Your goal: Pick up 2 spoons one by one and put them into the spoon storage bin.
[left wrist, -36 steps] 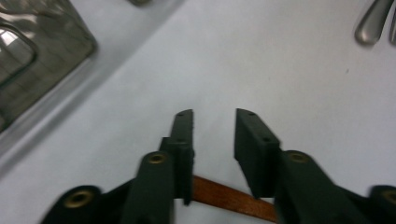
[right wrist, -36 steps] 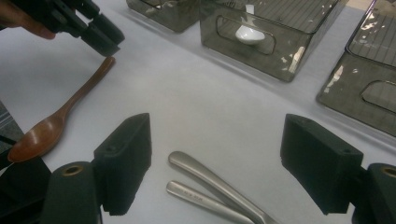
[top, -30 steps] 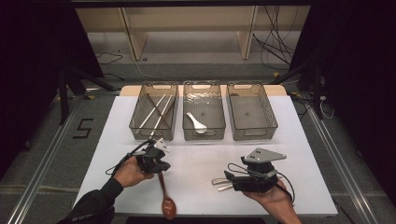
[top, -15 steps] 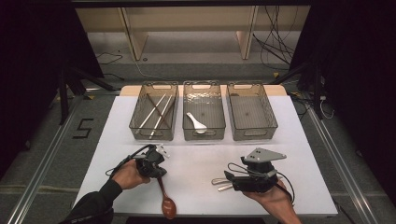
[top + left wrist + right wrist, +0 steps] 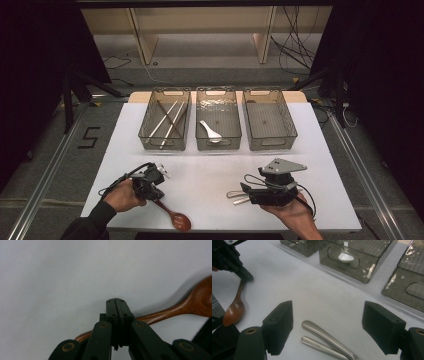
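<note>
Fingers (image 5: 121, 308) of the left gripper (image 5: 115, 300) are pressed together, pad against pad, low over the white table (image 5: 210, 175). Under them the handle of the wooden spoon (image 5: 175, 310) crosses from lower left to upper right, its shaft passing beneath the shut tips rather than between them; whether they touch the wood I cannot tell. From the high view, the left gripper (image 5: 156, 186) sits at the near left of the table with the wooden spoon (image 5: 175, 217) running toward the near edge, bowl end closest to the person.

At the near right, the right gripper (image 5: 239, 192) has its fingers (image 5: 279, 325) spread wide. 2 metal handles (image 5: 324, 340) lie side by side on the table in the gap between them, touching neither pad.

Farther back, 3 clear bins stand in a row. In the left bin (image 5: 150, 140) lie chopsticks (image 5: 167, 122). A white spoon (image 5: 211, 131) lies in the middle bin (image 5: 218, 146), while the right bin (image 5: 272, 145) holds nothing I can make out.
</note>
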`<state>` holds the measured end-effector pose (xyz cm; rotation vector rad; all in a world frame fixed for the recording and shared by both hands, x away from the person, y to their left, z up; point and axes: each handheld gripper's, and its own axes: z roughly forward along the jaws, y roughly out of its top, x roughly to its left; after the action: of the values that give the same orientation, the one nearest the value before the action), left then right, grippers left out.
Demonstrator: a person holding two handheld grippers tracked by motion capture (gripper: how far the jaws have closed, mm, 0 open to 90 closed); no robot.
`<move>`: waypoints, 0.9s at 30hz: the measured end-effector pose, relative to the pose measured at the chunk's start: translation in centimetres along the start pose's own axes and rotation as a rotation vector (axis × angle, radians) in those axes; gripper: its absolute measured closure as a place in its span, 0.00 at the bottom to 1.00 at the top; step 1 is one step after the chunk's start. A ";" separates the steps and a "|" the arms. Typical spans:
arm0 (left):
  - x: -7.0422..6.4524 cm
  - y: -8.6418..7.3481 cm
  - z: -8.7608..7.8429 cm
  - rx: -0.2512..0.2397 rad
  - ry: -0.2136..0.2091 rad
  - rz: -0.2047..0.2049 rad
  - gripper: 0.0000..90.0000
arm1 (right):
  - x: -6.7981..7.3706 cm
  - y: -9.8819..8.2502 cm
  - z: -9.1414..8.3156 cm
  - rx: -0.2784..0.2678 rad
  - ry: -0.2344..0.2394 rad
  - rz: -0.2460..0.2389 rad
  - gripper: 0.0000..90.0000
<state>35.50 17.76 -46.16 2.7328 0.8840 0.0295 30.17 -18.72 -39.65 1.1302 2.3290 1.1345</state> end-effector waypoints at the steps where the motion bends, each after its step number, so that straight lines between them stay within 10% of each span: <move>1: -0.2 -0.2 -0.1 0.007 -0.002 0.000 0.99 | 0.0 0.0 0.0 0.000 0.000 0.000 0.29; 13: -1.3 -2.3 -0.7 0.029 -0.006 -0.014 0.98 | 0.2 0.1 0.0 0.005 0.000 -0.007 0.29; 27: -2.8 -1.7 -2.1 0.016 -0.030 0.124 0.39 | 0.1 0.1 0.1 0.006 -0.001 -0.005 0.29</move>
<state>32.03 18.01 -44.39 2.7918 0.7096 0.0058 30.22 -18.57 -39.67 1.1257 2.3353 1.1251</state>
